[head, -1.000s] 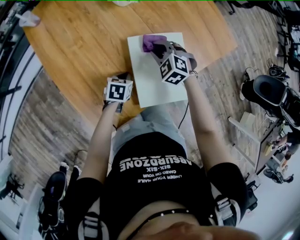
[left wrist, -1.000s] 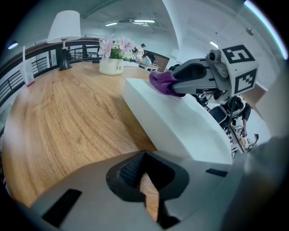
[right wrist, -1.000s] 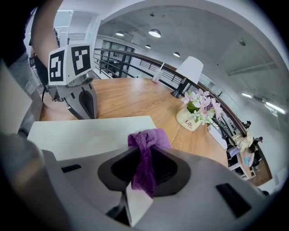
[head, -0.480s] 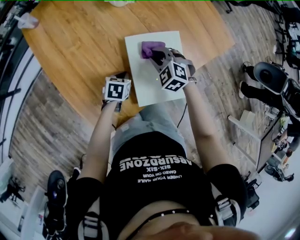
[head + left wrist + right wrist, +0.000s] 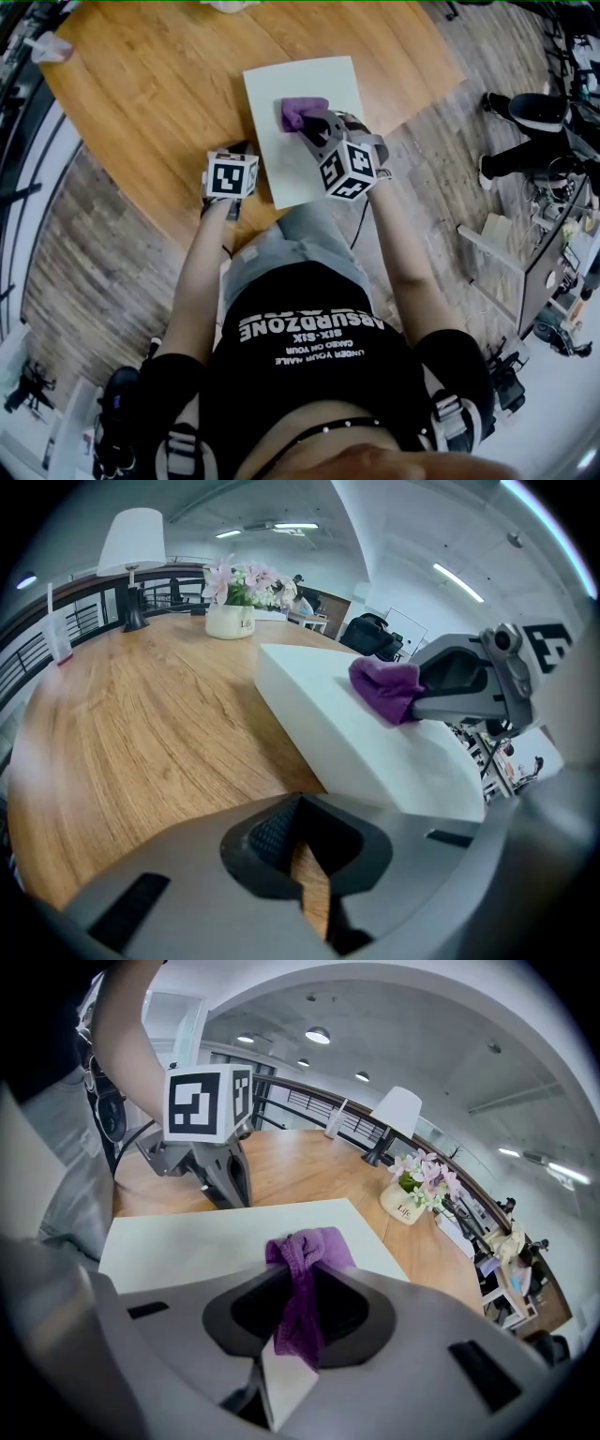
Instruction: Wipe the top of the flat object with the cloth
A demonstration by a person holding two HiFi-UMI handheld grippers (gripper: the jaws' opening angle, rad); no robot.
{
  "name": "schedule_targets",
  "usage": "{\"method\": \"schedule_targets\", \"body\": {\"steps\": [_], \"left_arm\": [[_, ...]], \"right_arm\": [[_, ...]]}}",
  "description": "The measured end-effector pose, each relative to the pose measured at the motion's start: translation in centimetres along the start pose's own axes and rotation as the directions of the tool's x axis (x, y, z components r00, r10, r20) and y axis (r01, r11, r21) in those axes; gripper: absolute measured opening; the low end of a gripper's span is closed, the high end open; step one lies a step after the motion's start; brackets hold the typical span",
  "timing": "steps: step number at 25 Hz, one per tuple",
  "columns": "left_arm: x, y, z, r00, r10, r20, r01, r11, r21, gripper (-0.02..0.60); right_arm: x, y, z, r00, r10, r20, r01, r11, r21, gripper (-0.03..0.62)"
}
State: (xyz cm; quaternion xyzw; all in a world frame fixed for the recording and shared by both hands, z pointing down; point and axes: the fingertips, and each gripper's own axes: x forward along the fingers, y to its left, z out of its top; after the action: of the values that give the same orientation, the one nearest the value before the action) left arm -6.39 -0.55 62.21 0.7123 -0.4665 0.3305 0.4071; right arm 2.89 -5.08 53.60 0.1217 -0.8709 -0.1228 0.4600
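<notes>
Fingers (image 5: 375, 1321) of the right gripper (image 5: 319, 127) clamp the purple cloth (image 5: 302, 111) on the flat object (image 5: 281, 84) near the desk's (image 5: 141, 94) front edge. The left gripper (image 5: 305, 874) is closed and empty. Press flat and stroke evenly.

The right gripper (image 5: 315, 123) has drawn the cloth (image 5: 301, 112) nearer — off the flat object's (image 5: 281, 80) far edge.

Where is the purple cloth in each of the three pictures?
Head view: purple cloth upper centre, on the white board, at the right claw's tip.
Left gripper view: right of centre, on the board's top.
Right gripper view: lower centre, pinched in that claw.
Shared landmark: the white board.
</notes>
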Motion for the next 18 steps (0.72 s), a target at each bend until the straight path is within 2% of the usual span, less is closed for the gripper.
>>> {"method": "schedule_targets", "body": {"steps": [12,18], "left_arm": [[-0.2,0.0,-0.1,1.000,0.019,0.003,-0.019,0.999,0.028,0.014],[-0.1,0.0,-0.2,1.000,0.012,-0.004,-0.012,1.000,0.016,0.014]], "right_arm": [[-3.1,4.8,-1.0,1.000,0.012,0.019,-0.013,0.999,0.042,0.094],[-4.6,7.2,-1.5,1.000,0.021,0.022,-0.022,0.998,0.052,0.094]]}}
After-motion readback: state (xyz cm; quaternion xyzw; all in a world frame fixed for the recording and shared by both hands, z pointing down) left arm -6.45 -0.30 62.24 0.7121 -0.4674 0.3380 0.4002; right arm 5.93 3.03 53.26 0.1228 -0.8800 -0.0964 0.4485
